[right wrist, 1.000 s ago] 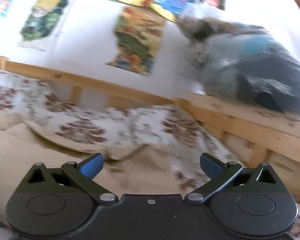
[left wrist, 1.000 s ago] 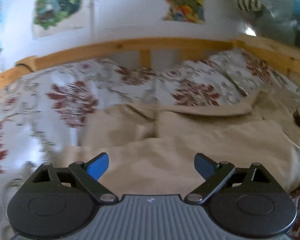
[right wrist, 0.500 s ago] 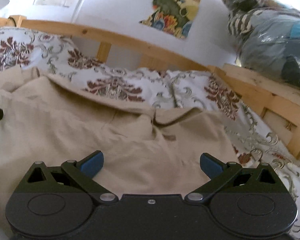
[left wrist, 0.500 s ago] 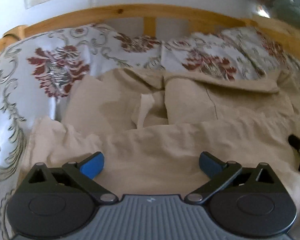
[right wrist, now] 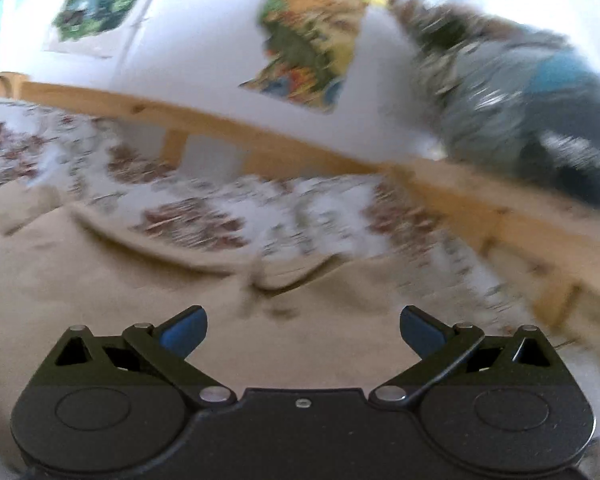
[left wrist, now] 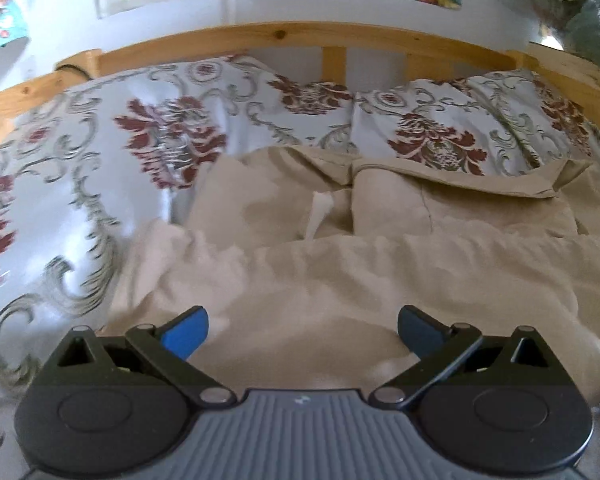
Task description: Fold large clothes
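Note:
A large beige garment (left wrist: 380, 272) lies rumpled on a floral bedspread (left wrist: 100, 152), its near part bunched in a thick fold and a white inner patch (left wrist: 320, 216) showing mid-way. My left gripper (left wrist: 302, 330) is open and empty, just above the garment's near left part. My right gripper (right wrist: 303, 330) is open and empty over the same beige garment (right wrist: 100, 280), near its right side; this view is motion-blurred.
A wooden bed rail (left wrist: 300, 36) runs along the far side and down the right (right wrist: 500, 216). A pile of bagged clothes (right wrist: 532, 120) sits on the right rail. Posters (right wrist: 308, 40) hang on the white wall.
The left view has pulled back slightly, showing more wall. The right gripper has swung up and to the right, away from the garment's middle. Both stay open.

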Demonstrator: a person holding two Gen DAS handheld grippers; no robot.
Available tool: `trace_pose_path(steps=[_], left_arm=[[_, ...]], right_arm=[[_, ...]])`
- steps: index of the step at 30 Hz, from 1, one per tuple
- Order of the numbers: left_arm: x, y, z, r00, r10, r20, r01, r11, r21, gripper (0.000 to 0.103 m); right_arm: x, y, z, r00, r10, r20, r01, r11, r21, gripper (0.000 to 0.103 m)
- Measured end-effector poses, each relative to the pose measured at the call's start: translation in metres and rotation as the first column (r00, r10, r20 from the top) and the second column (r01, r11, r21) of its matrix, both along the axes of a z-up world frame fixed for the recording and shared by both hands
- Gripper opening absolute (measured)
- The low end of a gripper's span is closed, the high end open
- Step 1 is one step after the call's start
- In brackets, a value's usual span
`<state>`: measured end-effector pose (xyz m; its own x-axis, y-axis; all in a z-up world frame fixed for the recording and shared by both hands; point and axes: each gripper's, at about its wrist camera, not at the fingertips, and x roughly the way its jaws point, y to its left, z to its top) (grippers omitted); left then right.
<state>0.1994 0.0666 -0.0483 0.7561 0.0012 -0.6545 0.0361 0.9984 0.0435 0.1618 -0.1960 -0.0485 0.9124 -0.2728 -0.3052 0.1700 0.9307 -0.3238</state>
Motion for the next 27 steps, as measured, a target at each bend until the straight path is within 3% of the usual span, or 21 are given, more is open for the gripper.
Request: trace_pose_path(steps=[2, 5, 12, 22, 27], left_arm=[[-0.003, -0.001, 0.0, 1.0, -0.001, -0.003, 0.001, 1.0, 0.005, 0.102], [-0.001, -0.002, -0.001, 1.0, -0.01, -0.01, 0.01, 1.0, 0.023, 0.103], [0.016, 0.0, -0.015, 0.999, 0.02, -0.037, -0.019, 0.999, 0.032, 0.103], [0.021, 0.006, -0.03, 1.0, 0.002, -0.005, -0.002, 0.999, 0.035, 0.103], [-0.004, 0.012, -0.014, 0.997, 0.068, 0.045, -0.068, 0.998, -0.004, 0.103]], right_arm=[[0.002, -0.014, 0.005, 0.996, -0.093, 0.019, 0.093, 0.995, -0.038, 0.102], [0.007, -0.049, 0.006, 0.974, -0.226, 0.002, 0.226, 0.974, -0.012, 0.102], [0.014, -0.106, -0.019, 0.916, -0.381, -0.127, 0.39, 0.919, 0.059, 0.102], [0.018, -0.105, -0.044, 0.906, -0.392, -0.161, 0.4, 0.916, 0.019, 0.102], [0.019, -0.104, -0.041, 0.908, -0.389, -0.154, 0.397, 0.918, 0.019, 0.102]])
